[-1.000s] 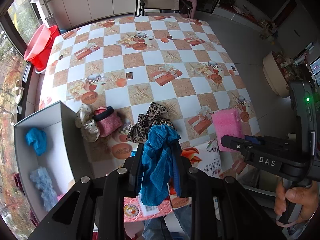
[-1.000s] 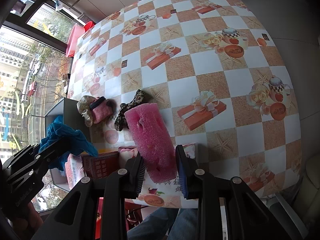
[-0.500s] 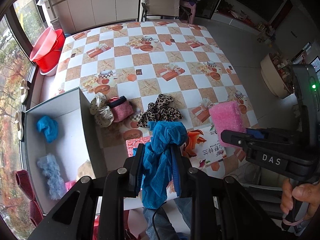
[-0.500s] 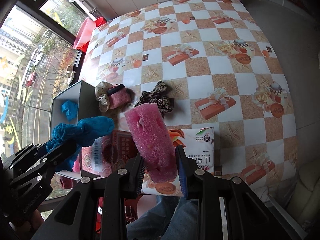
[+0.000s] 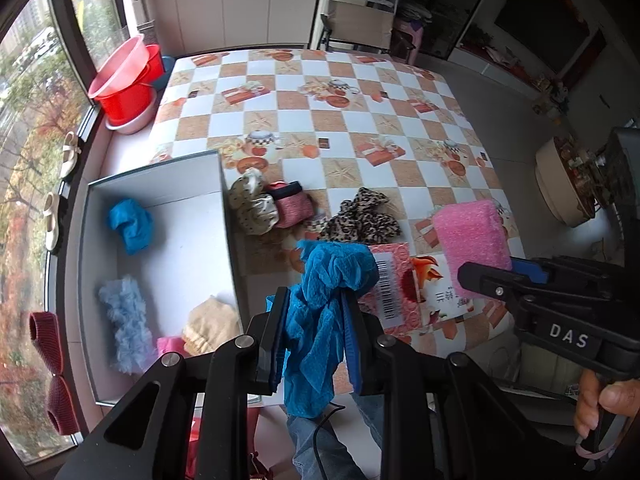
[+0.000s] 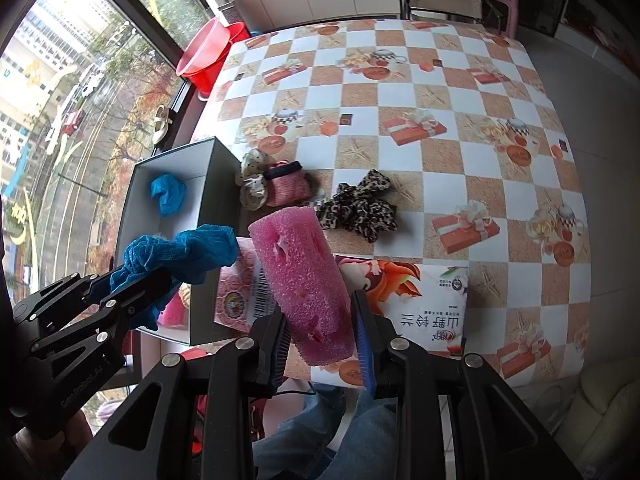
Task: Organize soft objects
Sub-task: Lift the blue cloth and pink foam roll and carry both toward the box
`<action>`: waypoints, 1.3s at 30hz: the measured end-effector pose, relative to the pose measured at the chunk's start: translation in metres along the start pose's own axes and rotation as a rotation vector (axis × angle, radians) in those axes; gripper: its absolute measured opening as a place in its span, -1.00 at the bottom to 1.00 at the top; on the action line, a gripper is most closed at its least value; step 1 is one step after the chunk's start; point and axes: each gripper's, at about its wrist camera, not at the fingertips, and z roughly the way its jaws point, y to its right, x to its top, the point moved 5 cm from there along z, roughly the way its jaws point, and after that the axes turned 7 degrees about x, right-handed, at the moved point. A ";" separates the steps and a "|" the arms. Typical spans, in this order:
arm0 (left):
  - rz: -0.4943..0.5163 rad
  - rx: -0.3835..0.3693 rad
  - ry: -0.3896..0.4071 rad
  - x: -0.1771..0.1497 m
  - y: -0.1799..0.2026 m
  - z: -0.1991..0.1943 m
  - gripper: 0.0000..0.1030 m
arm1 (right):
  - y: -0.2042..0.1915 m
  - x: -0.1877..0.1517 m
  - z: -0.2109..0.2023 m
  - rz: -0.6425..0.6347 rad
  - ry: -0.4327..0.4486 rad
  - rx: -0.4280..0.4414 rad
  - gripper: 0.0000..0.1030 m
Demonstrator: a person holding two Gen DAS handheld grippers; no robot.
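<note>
My left gripper [image 5: 316, 332] is shut on a crumpled blue net cloth [image 5: 328, 300], held in the air near the table's front edge, just right of the open grey box [image 5: 224, 216]. The right gripper [image 6: 322, 336] is shut on a pink foam sponge [image 6: 300, 276], which hangs above two tissue packs [image 6: 420, 300]. Inside the box lie another blue cloth [image 5: 130, 224], a pale blue fluffy piece [image 5: 126, 320], a beige piece [image 5: 212, 326] and something pink. On the table rest a leopard-print scrunchie [image 5: 360, 216], a pink pouch [image 5: 294, 206] and a cream dotted scrunchie [image 5: 252, 204].
The table carries a checkered cloth [image 5: 340, 120] with printed gifts and teapots. Red basins [image 5: 124, 76] stand by the window at the far left corner, and a chair [image 5: 360, 20] at the far end. A person's jeans show under the front edge.
Both grippers have drifted left toward the box and risen a little with their loads. The box and its contents now show more fully in both views.
</note>
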 end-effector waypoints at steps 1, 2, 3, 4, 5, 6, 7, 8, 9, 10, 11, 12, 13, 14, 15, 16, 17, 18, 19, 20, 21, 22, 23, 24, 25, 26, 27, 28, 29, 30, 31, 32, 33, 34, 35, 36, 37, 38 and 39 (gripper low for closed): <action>-0.010 0.005 0.002 -0.002 -0.005 -0.001 -0.48 | -0.005 0.001 0.000 -0.014 -0.001 -0.002 -0.40; -0.019 0.009 0.004 -0.004 -0.010 -0.002 -0.48 | -0.010 0.001 0.001 -0.029 -0.002 -0.007 -0.40; -0.028 0.013 0.006 -0.006 -0.014 -0.002 -0.48 | -0.014 0.002 0.001 -0.040 -0.003 -0.009 -0.40; -0.039 0.019 0.008 -0.008 -0.019 -0.003 -0.48 | -0.017 0.002 0.002 -0.050 -0.004 -0.009 -0.40; -0.049 0.022 0.008 -0.009 -0.023 -0.003 -0.48 | -0.022 0.002 0.002 -0.061 -0.006 -0.010 -0.40; -0.060 0.025 0.009 -0.011 -0.028 -0.004 -0.48 | -0.026 0.003 0.003 -0.072 -0.007 -0.011 -0.40; -0.073 0.027 0.010 -0.013 -0.033 -0.005 -0.48 | -0.029 0.002 0.003 -0.079 -0.009 -0.010 -0.40; -0.083 0.030 0.011 -0.016 -0.037 -0.006 -0.48 | -0.032 0.003 0.004 -0.088 -0.010 -0.010 -0.40; -0.095 0.032 0.012 -0.018 -0.041 -0.007 -0.48 | -0.036 0.003 0.005 -0.097 -0.012 -0.010 -0.40; -0.104 0.033 0.012 -0.019 -0.045 -0.007 -0.48 | -0.040 0.003 0.006 -0.105 -0.013 -0.011 -0.40; -0.113 0.036 0.012 -0.021 -0.049 -0.007 -0.48 | -0.044 0.004 0.007 -0.114 -0.015 -0.011 -0.40; -0.122 0.038 0.013 -0.022 -0.052 -0.007 -0.48 | -0.047 0.004 0.007 -0.122 -0.016 -0.012 -0.40; -0.132 0.039 0.014 -0.024 -0.057 -0.008 -0.48 | -0.051 0.004 0.008 -0.132 -0.018 -0.012 -0.40; -0.141 0.041 0.015 -0.025 -0.060 -0.009 -0.48 | -0.054 0.004 0.009 -0.139 -0.020 -0.013 -0.40; -0.150 0.044 0.018 -0.027 -0.063 -0.010 -0.48 | -0.058 0.004 0.010 -0.148 -0.023 -0.012 -0.40; -0.157 0.045 0.019 -0.028 -0.067 -0.010 -0.48 | -0.060 0.004 0.011 -0.154 -0.025 -0.011 -0.40; -0.167 0.046 0.021 -0.030 -0.071 -0.011 -0.48 | -0.063 0.004 0.011 -0.161 -0.027 -0.011 -0.40; -0.175 0.048 0.022 -0.031 -0.074 -0.012 -0.48 | -0.066 0.003 0.012 -0.168 -0.030 -0.011 -0.40; -0.184 0.050 0.022 -0.033 -0.078 -0.012 -0.48 | -0.069 0.003 0.013 -0.175 -0.032 -0.009 -0.40; -0.192 0.053 0.022 -0.035 -0.081 -0.013 -0.48 | -0.072 0.003 0.014 -0.184 -0.033 -0.009 -0.40; -0.200 0.056 0.022 -0.037 -0.084 -0.013 -0.48 | -0.076 0.003 0.015 -0.193 -0.036 -0.008 -0.40; -0.207 0.058 0.022 -0.039 -0.088 -0.013 -0.48 | -0.078 0.002 0.016 -0.198 -0.038 -0.006 -0.40; -0.215 0.061 0.021 -0.041 -0.091 -0.014 -0.48 | -0.081 0.002 0.017 -0.205 -0.041 -0.005 -0.40; -0.224 0.064 0.020 -0.043 -0.095 -0.014 -0.48 | -0.084 0.001 0.018 -0.212 -0.044 -0.004 -0.40; -0.231 0.067 0.019 -0.046 -0.098 -0.014 -0.48 | -0.086 0.001 0.019 -0.217 -0.046 -0.003 -0.40; -0.239 0.069 0.017 -0.048 -0.101 -0.014 -0.48 | -0.089 0.000 0.021 -0.225 -0.050 -0.002 -0.40; -0.247 0.072 0.015 -0.050 -0.104 -0.013 -0.48 | -0.092 0.000 0.022 -0.232 -0.054 -0.001 -0.40; -0.253 0.074 0.013 -0.052 -0.106 -0.013 -0.48 | -0.094 -0.001 0.023 -0.237 -0.057 -0.001 -0.40; -0.262 0.077 0.011 -0.054 -0.109 -0.012 -0.48 | -0.097 -0.001 0.025 -0.245 -0.061 0.000 -0.40; -0.269 0.078 0.009 -0.057 -0.112 -0.012 -0.48 | -0.100 -0.002 0.026 -0.252 -0.065 0.000 -0.40; -0.277 0.081 0.008 -0.059 -0.115 -0.012 -0.48 | -0.102 -0.002 0.027 -0.258 -0.068 0.000 -0.40; -0.285 0.085 0.008 -0.061 -0.117 -0.012 -0.48 | -0.105 -0.003 0.028 -0.265 -0.071 0.000 -0.40; -0.293 0.086 0.007 -0.062 -0.120 -0.011 -0.48 | -0.108 -0.003 0.029 -0.272 -0.075 0.000 -0.40; -0.303 0.087 0.006 -0.064 -0.122 -0.011 -0.48 | -0.110 -0.003 0.030 -0.279 -0.078 0.000 -0.40; -0.310 0.088 0.005 -0.066 -0.125 -0.011 -0.48 | -0.112 -0.004 0.031 -0.285 -0.081 0.000 -0.40; -0.318 0.089 0.004 -0.067 -0.127 -0.011 -0.48 | -0.115 -0.004 0.033 -0.291 -0.084 0.001 -0.40; -0.324 0.090 0.004 -0.069 -0.129 -0.011 -0.48 | -0.117 -0.004 0.034 -0.296 -0.087 0.001 -0.40; -0.331 0.091 0.004 -0.070 -0.131 -0.011 -0.48 | -0.118 -0.005 0.035 -0.301 -0.090 0.001 -0.40; -0.337 0.093 0.003 -0.071 -0.133 -0.011 -0.48 | -0.120 -0.005 0.036 -0.306 -0.094 0.000 -0.40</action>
